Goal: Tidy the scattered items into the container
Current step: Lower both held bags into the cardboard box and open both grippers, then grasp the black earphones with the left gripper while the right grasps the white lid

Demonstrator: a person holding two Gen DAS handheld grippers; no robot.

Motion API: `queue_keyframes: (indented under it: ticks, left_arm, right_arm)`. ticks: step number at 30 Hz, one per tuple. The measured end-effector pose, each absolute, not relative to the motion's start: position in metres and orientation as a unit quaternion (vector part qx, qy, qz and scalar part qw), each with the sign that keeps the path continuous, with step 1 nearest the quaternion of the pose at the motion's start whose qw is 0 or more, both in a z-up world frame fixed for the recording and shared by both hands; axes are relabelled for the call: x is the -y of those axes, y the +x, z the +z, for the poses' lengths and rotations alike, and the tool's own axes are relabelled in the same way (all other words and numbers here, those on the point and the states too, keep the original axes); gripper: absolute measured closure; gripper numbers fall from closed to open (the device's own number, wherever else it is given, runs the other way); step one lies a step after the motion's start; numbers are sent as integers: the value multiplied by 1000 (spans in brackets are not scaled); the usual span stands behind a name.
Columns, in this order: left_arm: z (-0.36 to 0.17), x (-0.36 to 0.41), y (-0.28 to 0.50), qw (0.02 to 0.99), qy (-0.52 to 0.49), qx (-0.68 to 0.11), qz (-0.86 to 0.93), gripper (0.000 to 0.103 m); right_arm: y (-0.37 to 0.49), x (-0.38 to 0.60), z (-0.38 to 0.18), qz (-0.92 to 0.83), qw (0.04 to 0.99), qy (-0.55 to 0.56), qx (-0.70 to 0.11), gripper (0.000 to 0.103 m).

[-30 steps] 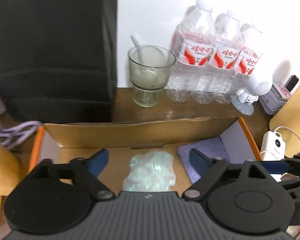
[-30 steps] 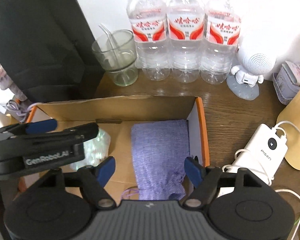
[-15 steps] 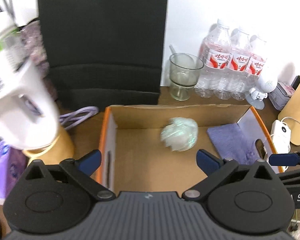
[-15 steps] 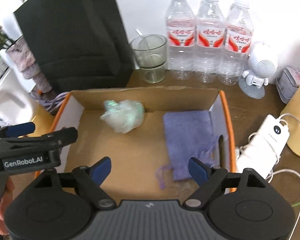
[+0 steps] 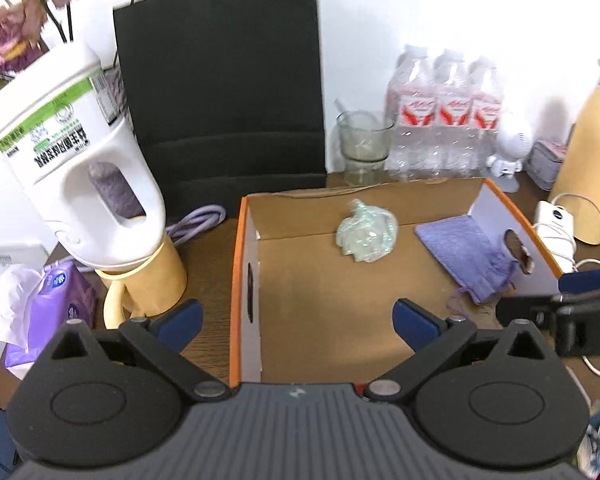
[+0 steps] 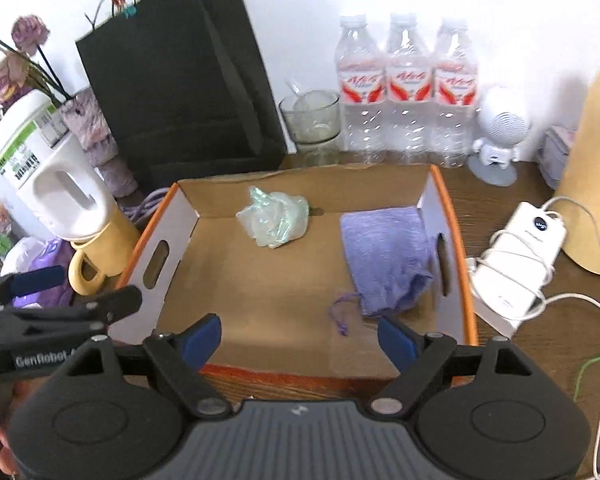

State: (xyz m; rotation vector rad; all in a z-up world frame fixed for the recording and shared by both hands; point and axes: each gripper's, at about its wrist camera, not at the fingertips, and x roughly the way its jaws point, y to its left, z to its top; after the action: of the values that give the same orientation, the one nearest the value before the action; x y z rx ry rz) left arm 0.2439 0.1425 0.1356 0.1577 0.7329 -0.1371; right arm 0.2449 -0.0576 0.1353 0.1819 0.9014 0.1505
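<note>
Nearby, "GenRobot" lettering on the empty, wide-open left hand-held gripper [image 5: 296, 322]; right hand-held gripper [image 6: 300, 338] likewise agape, empty.

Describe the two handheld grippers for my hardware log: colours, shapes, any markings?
Both look alike. The left gripper and right gripper have black linkage arms on silver pivot pins, blue fingertip pads, two round black discs and a ribbed grey body with a small logo. White "GenRobot" lettering marks the left gripper's side. No cables or sleeves are visible.

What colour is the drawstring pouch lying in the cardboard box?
Lavender purple, with a darker purple cord. The drawstring pouch shows best in the right wrist view.
</note>
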Motion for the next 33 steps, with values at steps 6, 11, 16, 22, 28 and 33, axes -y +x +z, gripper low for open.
queue_keyframes:
  ticks: [6, 11, 16, 22, 28, 33]
  left_arm:
    - [128, -141, 179, 952, 114, -277, -69, 0]
    - [123, -152, 118, 969, 115, -210, -68, 0]
    - [110, -179, 63, 979, 57, -175, -90, 0]
    - [72, -210, 9, 978, 31, -189, -80, 0]
    - [44, -228, -20, 977, 15, -193, -90, 0]
    - [33, -220, -4, 978, 41, -183, -88, 0]
  right_arm:
    - [188, 67, 142, 82, 918, 97, -375, 18]
    - [128, 64, 141, 92, 941, 91, -314, 17]
    - [64, 51, 128, 81, 966, 48, -240, 11]
    - [8, 30, 95, 89, 971, 25, -219, 2]
    - [-35, 23, 56, 96, 967, 83, -222, 0]
    - [-43, 14, 45, 106, 973, 57, -197, 0]
